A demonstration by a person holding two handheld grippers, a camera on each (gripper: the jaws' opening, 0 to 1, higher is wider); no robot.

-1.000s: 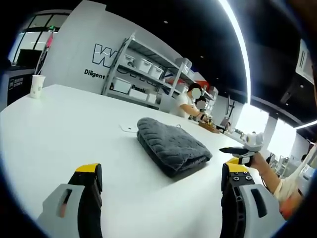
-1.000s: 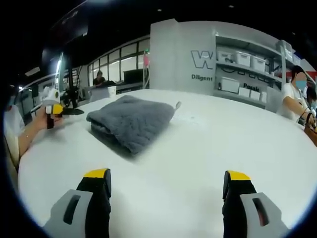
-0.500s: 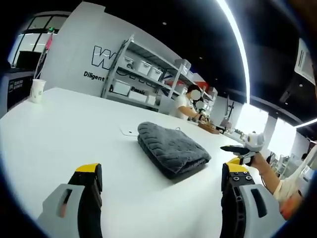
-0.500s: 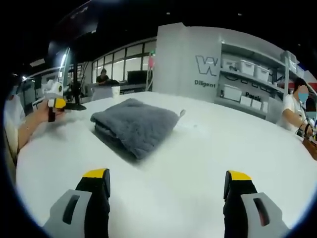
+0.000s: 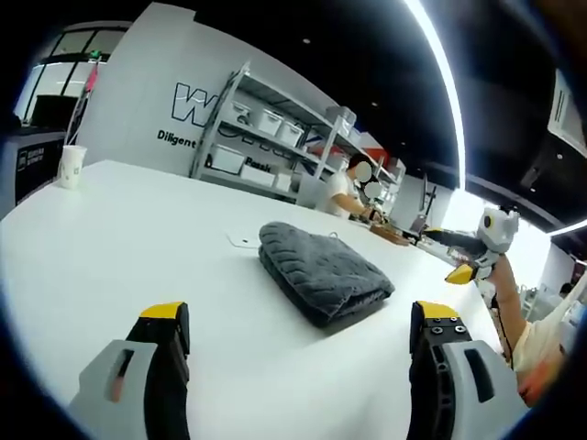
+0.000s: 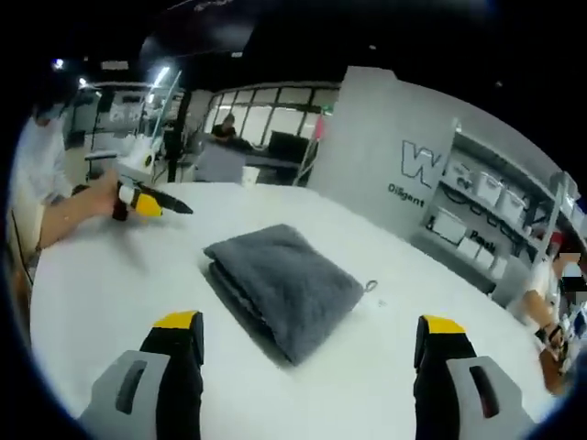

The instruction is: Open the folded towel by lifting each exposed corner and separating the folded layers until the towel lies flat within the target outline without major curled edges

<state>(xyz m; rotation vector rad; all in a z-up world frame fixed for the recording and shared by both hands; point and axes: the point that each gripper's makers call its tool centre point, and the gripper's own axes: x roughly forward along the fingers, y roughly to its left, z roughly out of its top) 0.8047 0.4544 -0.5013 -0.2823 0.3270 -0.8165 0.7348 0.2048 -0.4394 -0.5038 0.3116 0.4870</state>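
Towel [image 6: 282,289] sits folded at my twelve o'clock on the table [image 6: 101,293]. Both claws are spread wide, holding nothing. Grabbing every layer together could drag the whole towel.

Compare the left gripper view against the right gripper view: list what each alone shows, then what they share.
Left gripper view alone: a paper cup at the table's far edge, and the right gripper raised beside the table.

Right gripper view alone: the left gripper held over the table, and a row of windows behind.

Shared: the folded grey towel lying on the white table, and storage shelves.
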